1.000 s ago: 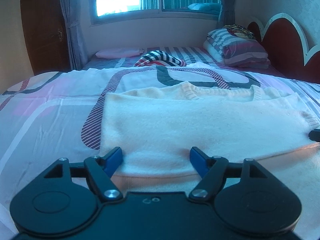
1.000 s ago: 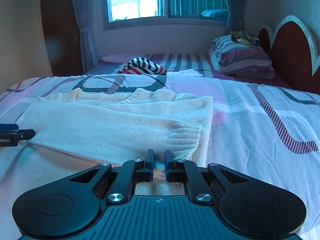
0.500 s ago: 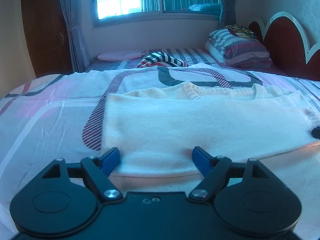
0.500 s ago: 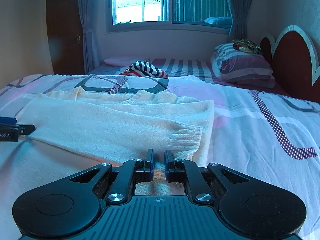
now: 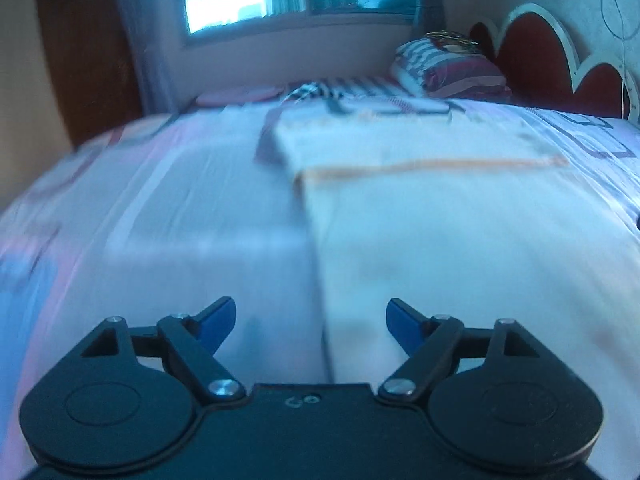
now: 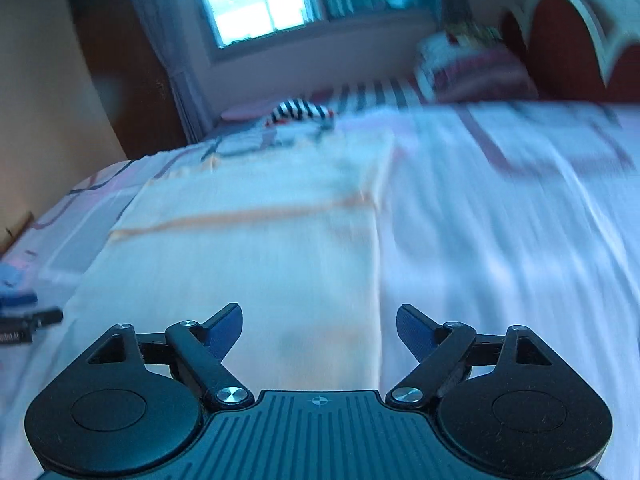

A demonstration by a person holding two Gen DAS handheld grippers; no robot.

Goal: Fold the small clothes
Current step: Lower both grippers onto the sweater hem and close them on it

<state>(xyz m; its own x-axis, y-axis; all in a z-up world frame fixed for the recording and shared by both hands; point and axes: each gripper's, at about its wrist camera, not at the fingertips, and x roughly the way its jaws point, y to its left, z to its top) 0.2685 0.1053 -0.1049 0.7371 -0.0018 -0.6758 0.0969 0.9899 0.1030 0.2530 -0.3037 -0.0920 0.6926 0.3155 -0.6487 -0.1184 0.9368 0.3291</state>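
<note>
A cream knit sweater [image 5: 440, 216] lies flat on the bed, partly folded, with a fold edge running across it; it also shows in the right wrist view [image 6: 256, 248]. Both views are motion-blurred. My left gripper [image 5: 309, 322] is open and empty, over the sweater's left edge near its front. My right gripper [image 6: 319, 328] is open and empty, over the sweater's right edge. The left gripper's tip [image 6: 28, 320] shows at the left of the right wrist view.
The bed sheet [image 5: 160, 216] is white with pink and striped patterns. A black-and-white striped garment [image 6: 300, 110] lies at the far end. Stacked pillows [image 5: 448, 68] sit by the red headboard [image 5: 536, 56]. A window and a brown door are behind.
The right gripper has opened and let go of the sweater's cuff. Both grippers have pulled back and risen, and the sweater now lies farther ahead. The left gripper has shifted left.
</note>
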